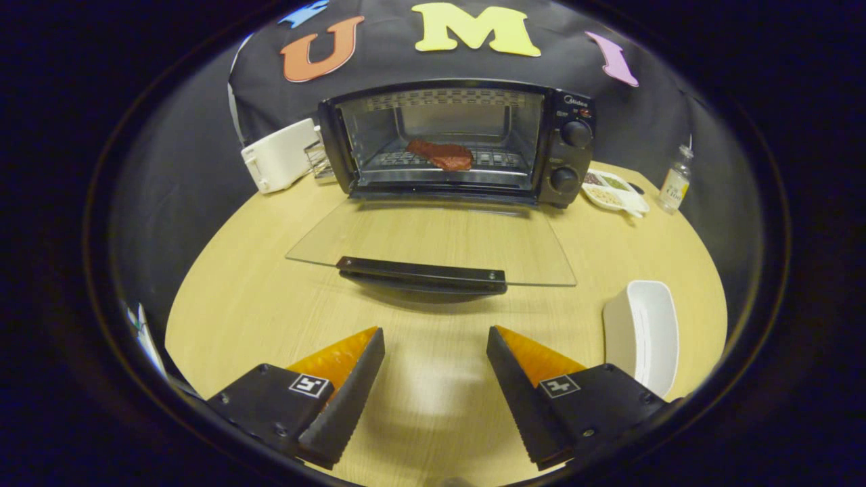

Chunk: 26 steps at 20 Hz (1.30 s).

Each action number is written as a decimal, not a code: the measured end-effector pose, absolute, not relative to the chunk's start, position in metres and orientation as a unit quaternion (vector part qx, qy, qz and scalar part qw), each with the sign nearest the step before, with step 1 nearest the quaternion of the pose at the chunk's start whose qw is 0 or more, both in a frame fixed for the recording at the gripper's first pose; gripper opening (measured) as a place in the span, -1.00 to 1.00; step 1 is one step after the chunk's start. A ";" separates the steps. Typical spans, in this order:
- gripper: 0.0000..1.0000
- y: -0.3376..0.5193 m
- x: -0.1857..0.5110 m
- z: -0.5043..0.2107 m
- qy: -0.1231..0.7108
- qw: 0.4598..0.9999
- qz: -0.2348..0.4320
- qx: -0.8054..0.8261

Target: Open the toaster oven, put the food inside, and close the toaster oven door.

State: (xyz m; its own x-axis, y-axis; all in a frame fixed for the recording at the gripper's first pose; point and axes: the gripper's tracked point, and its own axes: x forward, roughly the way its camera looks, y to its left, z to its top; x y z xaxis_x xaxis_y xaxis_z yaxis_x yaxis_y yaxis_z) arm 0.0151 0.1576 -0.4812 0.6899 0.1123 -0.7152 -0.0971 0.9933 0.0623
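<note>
I held the gripper (436, 385) wide open and empty above the counter (257, 297), just short of the door handle (422, 274), presumably lined up to lift it. The glass door (433, 237) lay folded flat toward me, leaving the toaster oven (460, 142) open. The food (440, 154), a reddish-brown slab like cooked meat, rested on the rack inside. A white dish (646, 335) sat empty beside my right finger.
</note>
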 end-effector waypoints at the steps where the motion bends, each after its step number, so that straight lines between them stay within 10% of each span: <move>1: 0.95 0.158 0.021 -0.482 0.386 0.921 0.057 0.005; 26: 0.95 0.159 0.087 -0.406 0.353 0.933 0.067 0.020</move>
